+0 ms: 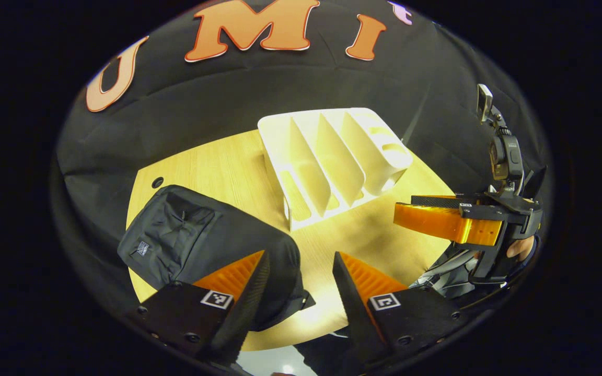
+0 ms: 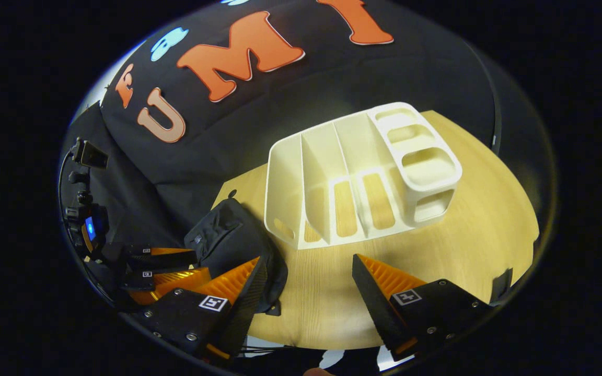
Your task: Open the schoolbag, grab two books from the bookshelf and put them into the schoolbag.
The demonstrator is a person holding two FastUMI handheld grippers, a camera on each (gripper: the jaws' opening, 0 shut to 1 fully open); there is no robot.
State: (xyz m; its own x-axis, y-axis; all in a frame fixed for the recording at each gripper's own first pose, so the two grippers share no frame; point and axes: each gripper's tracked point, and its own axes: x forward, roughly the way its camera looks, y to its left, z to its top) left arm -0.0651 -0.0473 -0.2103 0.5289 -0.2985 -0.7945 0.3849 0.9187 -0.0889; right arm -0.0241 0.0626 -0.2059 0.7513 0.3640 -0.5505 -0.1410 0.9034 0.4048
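Note:
A black schoolbag (image 1: 201, 240) lies on the wooden table (image 1: 228, 162), zipped up as far as I can see, with its front pocket facing up. Behind it stands a white bookshelf (image 1: 332, 162) with slanted dividers; I see no books in its slots. My left gripper (image 1: 301, 261) hovers open above the bag's right edge and the table. In the right gripper view the schoolbag (image 2: 233, 240) sits left of the bookshelf (image 2: 358, 177), and my right gripper (image 2: 306, 263) is open over bare table in front of the shelf. The right gripper (image 1: 437, 214) also appears at the right of the left gripper view.
The table's (image 2: 478, 219) rounded edge runs along the front and right. A small hole (image 1: 157, 183) lies in the tabletop near the bag's far corner. A hand (image 1: 520, 248) holds the right gripper. The left gripper (image 2: 165, 266) shows at the left beside the bag.

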